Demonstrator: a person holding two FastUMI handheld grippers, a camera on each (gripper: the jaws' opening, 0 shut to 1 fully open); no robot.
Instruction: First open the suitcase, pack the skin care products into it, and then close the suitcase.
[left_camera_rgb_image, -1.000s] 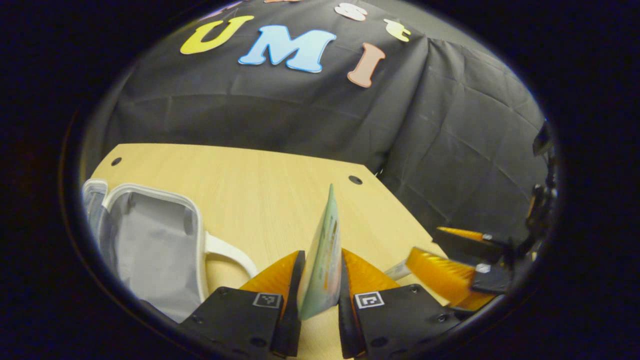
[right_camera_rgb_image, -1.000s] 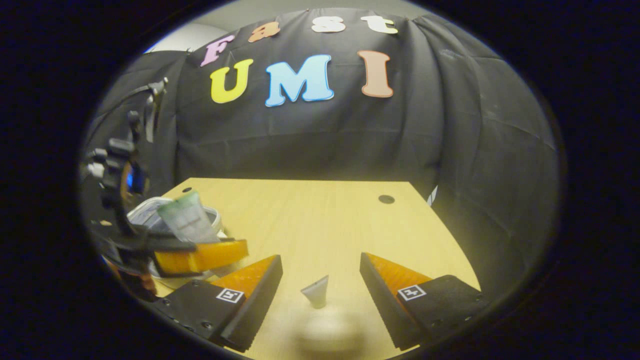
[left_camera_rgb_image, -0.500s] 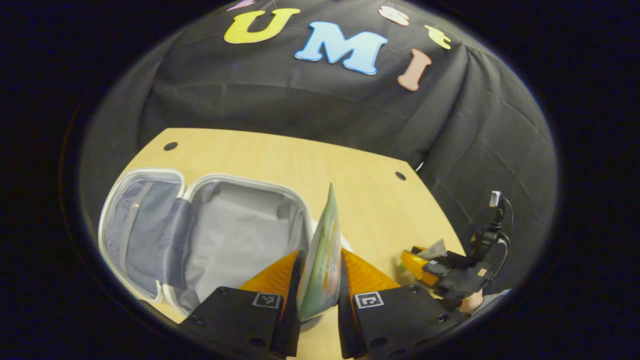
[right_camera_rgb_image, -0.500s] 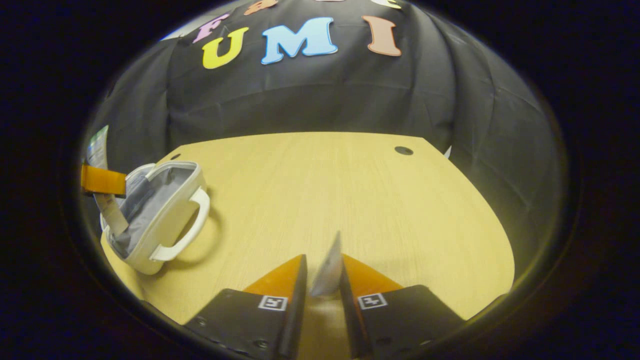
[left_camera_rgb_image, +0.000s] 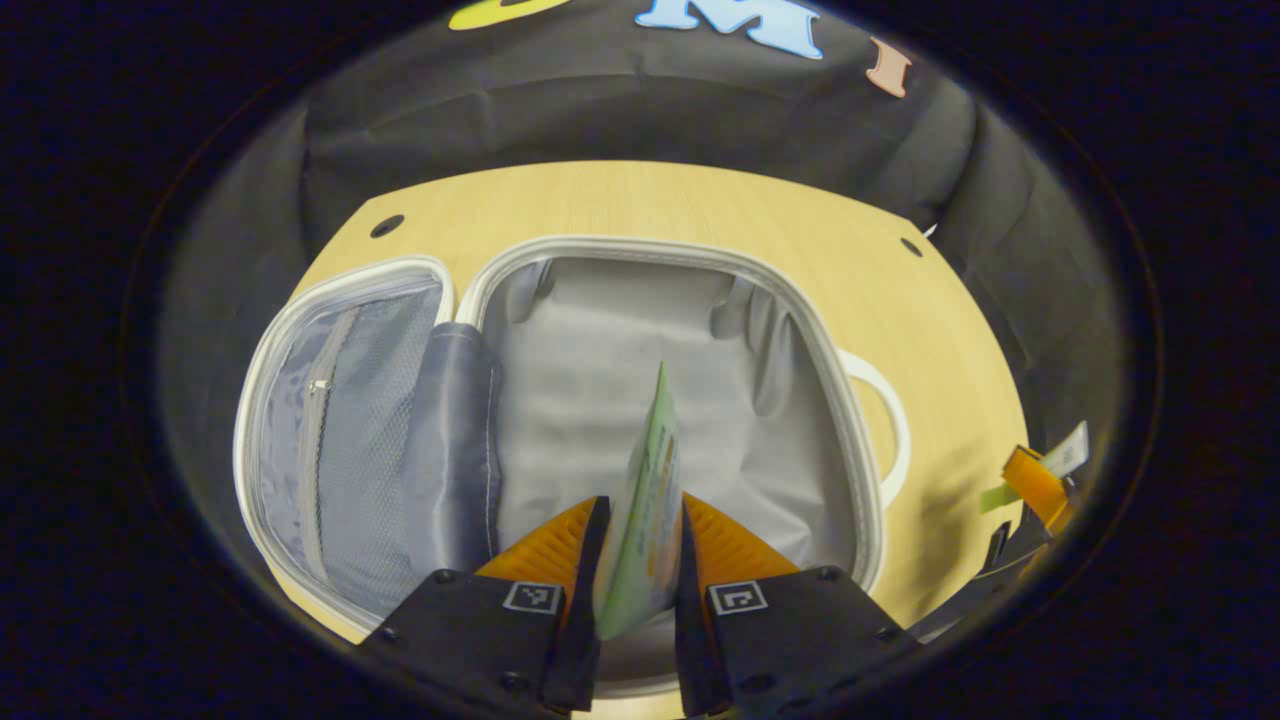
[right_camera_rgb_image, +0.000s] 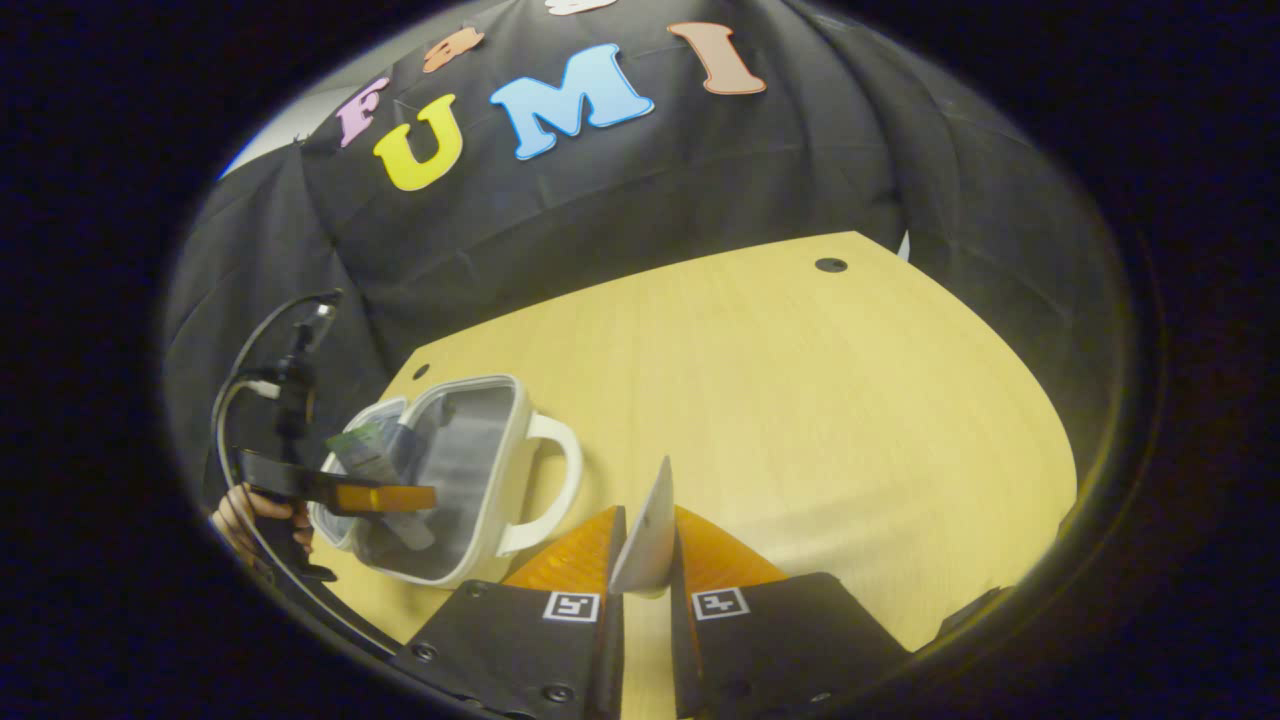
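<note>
- Two claws, each clamped on a tube: left claw (left_camera_rgb_image: 640, 525) grips a green tube (left_camera_rgb_image: 645, 520) above the open suitcase (left_camera_rgb_image: 640, 250);
- right claw (right_camera_rgb_image: 645, 545) grips a pale tube (right_camera_rgb_image: 648, 535) above the bench (right_camera_rgb_image: 800, 400).

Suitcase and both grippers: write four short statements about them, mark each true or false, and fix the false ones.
1. The suitcase lies open on the table. True.
2. The left gripper is empty. False: it is shut on a green tube.
3. The right gripper grips a pale tube. True.
4. The green tube already lies loose in the suitcase. False: it is gripped, over the open half.
</note>
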